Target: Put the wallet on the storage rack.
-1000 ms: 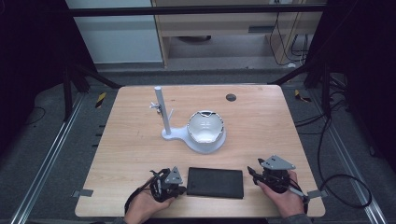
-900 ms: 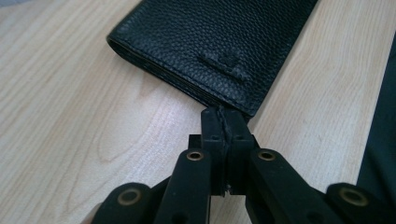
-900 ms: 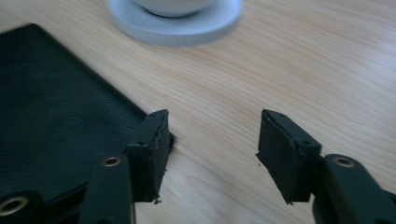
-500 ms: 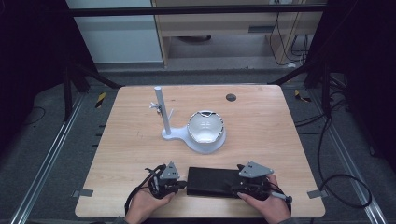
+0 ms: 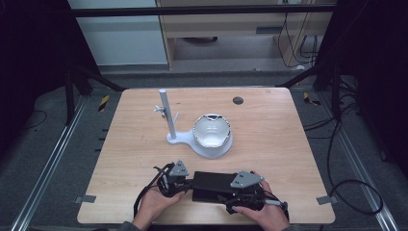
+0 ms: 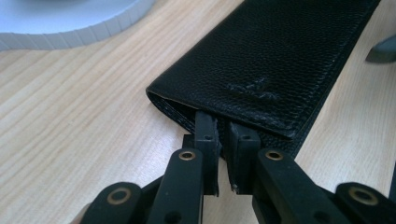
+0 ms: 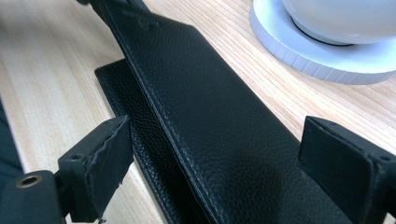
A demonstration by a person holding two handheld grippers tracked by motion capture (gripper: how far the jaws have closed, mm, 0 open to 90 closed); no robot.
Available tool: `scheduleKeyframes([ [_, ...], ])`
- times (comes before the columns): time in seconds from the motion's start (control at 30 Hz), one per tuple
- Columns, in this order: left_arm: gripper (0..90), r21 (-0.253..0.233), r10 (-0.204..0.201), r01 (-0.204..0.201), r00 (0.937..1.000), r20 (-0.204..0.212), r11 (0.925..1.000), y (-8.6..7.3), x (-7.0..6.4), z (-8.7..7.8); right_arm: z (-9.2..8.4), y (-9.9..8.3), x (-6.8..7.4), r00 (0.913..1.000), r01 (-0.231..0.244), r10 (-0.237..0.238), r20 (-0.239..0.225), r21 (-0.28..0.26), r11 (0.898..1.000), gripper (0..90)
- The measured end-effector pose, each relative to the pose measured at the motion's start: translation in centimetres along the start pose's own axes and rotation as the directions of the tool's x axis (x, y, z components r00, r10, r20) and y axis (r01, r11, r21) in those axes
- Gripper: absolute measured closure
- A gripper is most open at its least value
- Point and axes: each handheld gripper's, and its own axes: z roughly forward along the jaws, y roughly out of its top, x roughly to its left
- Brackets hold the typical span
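The wallet is black grained leather, matt; the worktop is pale, smooth wood.

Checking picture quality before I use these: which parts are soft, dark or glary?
High view: surroundings dark, table evenly lit, no glare. Left gripper view: wallet grain sharp, white stand base soft. Right gripper view: wallet grain crisp mid-frame, near jaws and white bowl blurred.

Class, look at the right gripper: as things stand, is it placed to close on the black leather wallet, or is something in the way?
Probably yes. The right gripper has just been opening, its jaws now standing either side of the black leather wallet without pressing it. Nothing lies between them; the left gripper pinches the far end.
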Motion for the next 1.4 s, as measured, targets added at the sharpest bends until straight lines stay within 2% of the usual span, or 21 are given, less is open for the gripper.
scheduleKeyframes([
  [0.2,81.3,0.018,-0.009,0.009,1.0,0.003,0.9998,-0.1,0.3,0.3,0.5,0.5,-0.1,0.9998,0.015,-0.015,0.012,0.025,1.0,13.3],
  [0.23,81.1,0.017,-0.012,0.012,0.9999,-0.001,0.9998,-0.1,0.4,0.3,0.6,0.6,-0.2,0.9992,0.029,-0.03,0.026,0.049,0.998,14.3],
  [0.43,80.3,0.029,-0.014,0.014,0.9999,0.008,0.9995,0.1,0.6,0.3,0.7,1.1,-0.3,0.998,0.046,-0.049,0.039,0.081,0.996,15.7],
  [0.57,80.2,0.044,-0.016,0.015,0.9997,0.018,0.9989,0.2,0.8,0.4,1.1,1.2,-0.1,0.9972,0.061,-0.065,0.035,0.109,0.992,15.6],
  [0.7,80.4,0.032,-0.015,0.015,0.9998,0.012,0.9994,0.6,0.7,0.2,1.6,1.4,0.1,0.9966,0.074,-0.078,0.026,0.132,0.989,15.0],
  [0.93,80.6,0.019,-0.015,0.014,0.9998,0.014,0.9997,1.2,0.7,-0.1,1.9,1.7,0.1,0.9956,0.082,-0.087,0.033,0.134,0.988,15.9],
  [1.27,80.2,0.018,-0.002,0.001,0.9997,0.024,0.9998,2.1,0.5,-0.4,2.0,1.7,-0.4,0.9955,0.069,-0.078,0.054,0.142,0.987,22.9],
  [1.4,79.4,0.024,0.0,-0.001,0.9997,0.023,0.9997,2.2,0.5,-0.4,2.0,1.7,-0.4,0.9922,0.091,-0.103,0.069,0.155,0.984,27.7],
])
